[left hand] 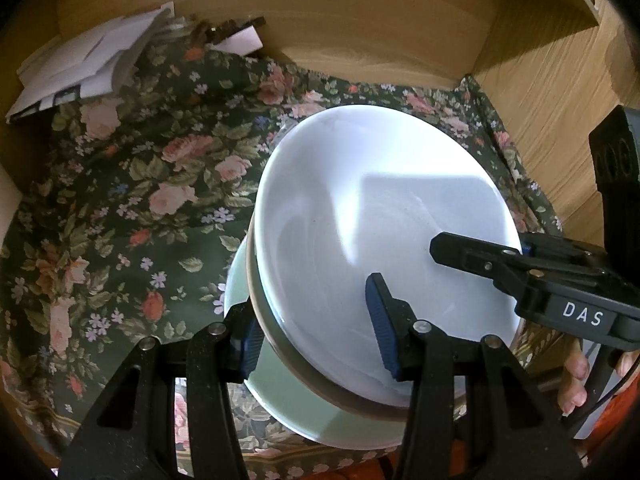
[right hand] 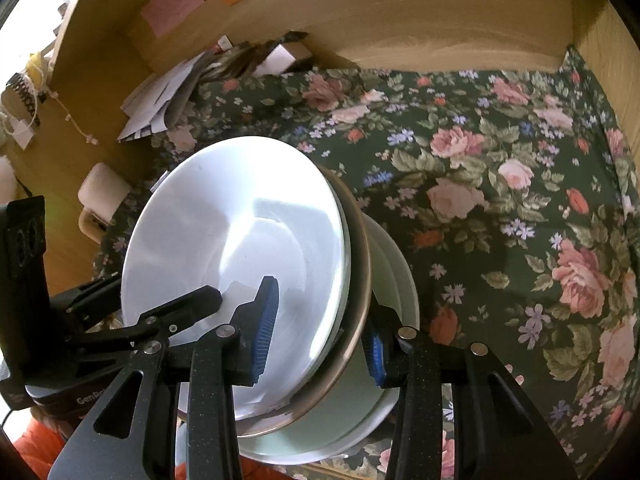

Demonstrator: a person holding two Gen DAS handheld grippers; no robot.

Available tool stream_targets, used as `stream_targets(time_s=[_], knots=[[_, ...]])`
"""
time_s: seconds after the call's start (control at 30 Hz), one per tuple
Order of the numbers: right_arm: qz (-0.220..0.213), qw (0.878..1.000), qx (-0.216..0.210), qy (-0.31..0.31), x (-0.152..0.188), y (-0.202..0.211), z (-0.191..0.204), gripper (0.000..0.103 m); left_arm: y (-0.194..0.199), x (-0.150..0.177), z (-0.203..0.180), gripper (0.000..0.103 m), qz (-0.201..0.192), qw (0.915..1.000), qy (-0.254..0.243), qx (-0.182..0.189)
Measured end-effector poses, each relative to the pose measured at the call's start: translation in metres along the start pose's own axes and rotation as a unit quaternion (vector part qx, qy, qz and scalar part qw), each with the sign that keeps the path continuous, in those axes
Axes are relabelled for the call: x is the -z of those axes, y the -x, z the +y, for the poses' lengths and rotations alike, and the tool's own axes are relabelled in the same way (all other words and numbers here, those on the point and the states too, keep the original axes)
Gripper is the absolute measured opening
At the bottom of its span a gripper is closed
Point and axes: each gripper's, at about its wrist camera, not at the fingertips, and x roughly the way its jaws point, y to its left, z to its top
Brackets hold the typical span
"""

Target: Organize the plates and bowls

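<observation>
plates: we hold a stack of plates (left hand: 372, 240) — white plate (right hand: 240, 264) on top, brown-rimmed plate (right hand: 360, 280) under it, pale green plate (left hand: 304, 412) at the bottom — in the air above the floral cloth (left hand: 120, 208), tilted, not resting on anything we can see
left hand-held gripper (left hand: 316, 332): clamped on the stack's near-left rim; one blue pad on the white face, other pad under the rim by the green plate; all 3 plates betw the pads
right hand-held gripper (right hand: 320, 340): clamped on the opposite rim; inner pad on the white face, outer pad behind the green plate's underside
key relation: stack lies betw the 2 hand-held grippers, edge-on to each; in left wrist view it rises up and right from the jaws, in right wrist view up and left; round, so no long axis, but the tilt matters
nearer hand: neither, we judge; both are on the rim, roughly opposite
pose: both point steeply down toward the cloth, wrists angled inward so each sees the other across the white plate
surface: cloth covers a wood desk w/ back panel (right hand: 400, 20); papers (left hand: 80, 64) piled at the far corner, well apart from the stack
next, our guess: lower as a pair, level the stack, set the green plate's base flat on the cloth
risk: uneven drop may let the white plate slide off the brown-rimmed one
</observation>
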Motion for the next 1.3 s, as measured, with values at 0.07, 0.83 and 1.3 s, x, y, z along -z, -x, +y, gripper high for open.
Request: stream_targets(time_s=[0.07, 0.83, 1.3], knots=[[0.002, 1.0, -0.001, -0.002, 0.0, -0.001, -0.001, 0.036, 0.0, 0.0, -0.001, 0.048, -0.002, 1.0, 0.0, 0.0], [-0.174, 0.982, 0.01, 0.076, 0.007, 0.102, 0.037, 0.049, 0.097, -0.006, -0.001, 0.064, -0.176, 0.9844, 0.004, -0.014], [-0.323, 0.936, 0.024, 0.141, 0.037, 0.165, 0.07, 0.085, 0.176, 0.025, -0.031, 0.097, -0.344, 0.9379, -0.02, -0.04]])
